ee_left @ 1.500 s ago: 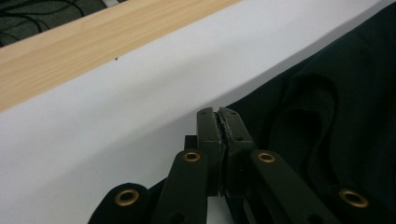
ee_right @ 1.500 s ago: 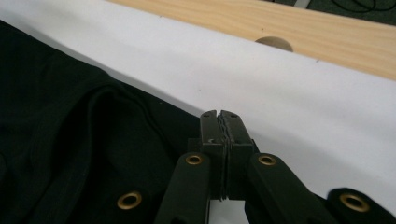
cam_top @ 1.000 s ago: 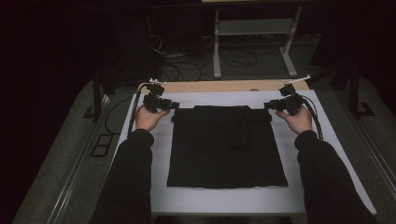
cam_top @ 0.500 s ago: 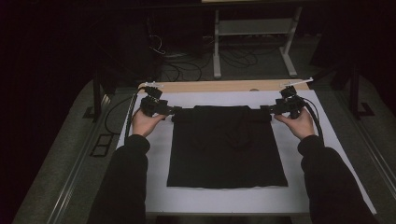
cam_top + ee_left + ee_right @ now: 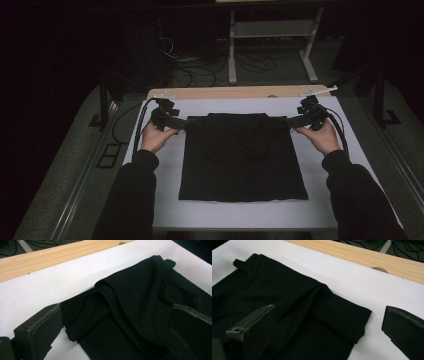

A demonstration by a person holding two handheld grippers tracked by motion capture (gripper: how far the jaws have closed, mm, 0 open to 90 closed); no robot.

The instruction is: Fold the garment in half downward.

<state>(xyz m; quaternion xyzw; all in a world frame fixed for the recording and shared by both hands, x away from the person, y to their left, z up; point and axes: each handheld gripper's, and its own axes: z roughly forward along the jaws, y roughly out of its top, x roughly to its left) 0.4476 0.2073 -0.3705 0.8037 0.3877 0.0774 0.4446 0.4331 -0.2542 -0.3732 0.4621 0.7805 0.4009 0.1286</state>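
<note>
A black garment point(image 5: 242, 160) lies flat on a white sheet point(image 5: 240, 215) over the table. My left gripper point(image 5: 176, 123) is at its upper left corner and my right gripper point(image 5: 295, 121) at its upper right corner, each held in a hand. In the left gripper view the left gripper point(image 5: 115, 312) stands open, its jaws astride the folded sleeve edge of the garment point(image 5: 130, 305). In the right gripper view the right gripper point(image 5: 330, 312) is open too, with the garment's corner point(image 5: 287, 290) lying between its jaws. Neither pair of jaws presses the cloth.
A bare wooden strip point(image 5: 235, 92) runs along the table's far edge, with a round hole point(image 5: 379, 269) in it. Beyond it stand a metal frame point(image 5: 270, 30) and loose cables point(image 5: 200, 65) on the floor. White sheet shows on all sides of the garment.
Both grippers have come down and inward from beside the garment's top corners until their open jaws sit over the corners. The garment stays flat.
</note>
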